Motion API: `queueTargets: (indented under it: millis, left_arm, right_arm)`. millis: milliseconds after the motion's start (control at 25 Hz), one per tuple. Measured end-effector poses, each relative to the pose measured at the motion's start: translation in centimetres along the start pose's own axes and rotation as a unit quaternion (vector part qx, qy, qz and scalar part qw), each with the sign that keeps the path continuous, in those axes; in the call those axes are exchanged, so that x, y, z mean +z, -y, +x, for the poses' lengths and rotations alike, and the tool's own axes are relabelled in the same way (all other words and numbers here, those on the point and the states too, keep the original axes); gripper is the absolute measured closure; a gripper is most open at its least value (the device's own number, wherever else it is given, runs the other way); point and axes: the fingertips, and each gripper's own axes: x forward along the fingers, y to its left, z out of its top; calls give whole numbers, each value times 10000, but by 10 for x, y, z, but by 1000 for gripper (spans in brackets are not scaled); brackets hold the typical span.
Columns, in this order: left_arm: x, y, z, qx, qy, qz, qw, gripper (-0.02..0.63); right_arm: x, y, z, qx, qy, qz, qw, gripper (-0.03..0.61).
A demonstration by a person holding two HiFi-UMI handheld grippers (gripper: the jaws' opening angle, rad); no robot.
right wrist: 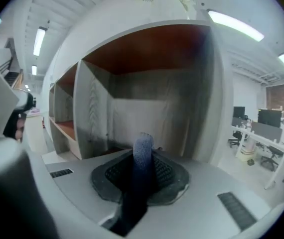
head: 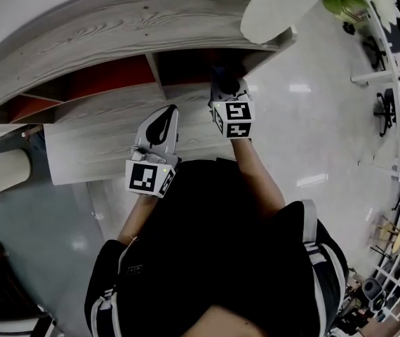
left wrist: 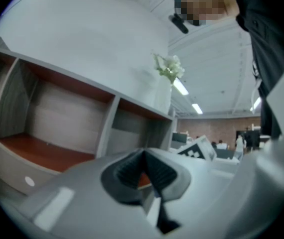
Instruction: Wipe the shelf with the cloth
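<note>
The right gripper's fingers (right wrist: 168, 177) are clamped on the cloth (right wrist: 143, 154), a narrow blue-grey fold that stands up between the dark ribbed pads and runs down into the slot behind them; the left gripper's fingers (left wrist: 124, 172) are pressed together at their tips with nothing between them. In the head view the right gripper (head: 226, 81) reaches forward into the shadowed end compartment of the shelf (head: 137, 27), its marker cube (head: 233, 119) just outside the opening, so the cloth itself cannot be made out from above. The right gripper view places the cloth directly in front of that compartment, which has a reddish-brown ceiling, grey wood-grain back and side walls, and more compartments running off to the left. The left gripper (head: 165, 115) hangs lower and to the left of the right one, over the pale wood-grain ledge (head: 95, 142) below the compartments, and its own view looks across at two openings with reddish-brown floors, split by an upright divider (left wrist: 107, 128). The shelf is a long curved unit with a grey grained top, and a white vase (head: 277, 9) of pale green-white flowers (left wrist: 169, 67) stands at its right end. The person's dark top (head: 214, 258) fills the lower middle of the head view, and a glossy light floor (head: 312, 132) spreads to the right toward desks and office chairs
</note>
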Motion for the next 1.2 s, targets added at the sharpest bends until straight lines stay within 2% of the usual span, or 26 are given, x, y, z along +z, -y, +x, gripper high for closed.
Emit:
queueTargets:
  millis: [120, 200, 320, 480, 840, 1200]
  left_arm:
    - [1, 6, 5, -102, 8, 23, 9999, 609]
    - [2, 8, 8, -150, 17, 37, 9999, 609]
    - [4, 8, 11, -182, 23, 54, 9998, 609]
    - [5, 5, 13, -177, 27, 66, 9998, 609]
    - [11, -7, 13, -123, 124, -21, 9998, 609]
    - [10, -13, 16, -153, 110, -70, 9998, 609]
  right_arm:
    - [-13, 26, 5, -570, -257, 75, 9980, 526]
    - [-26, 36, 7, -770, -533, 100, 9956, 525]
    - [-41, 38, 13, -846, -800, 131, 9931, 526]
    - [-47, 39, 23, -960, -912, 46, 9912, 525]
    - [-56, 32, 45, -794, -1526, -297, 9846, 525]
    - [-55, 26, 62, -676, -1744, -657, 9802, 526]
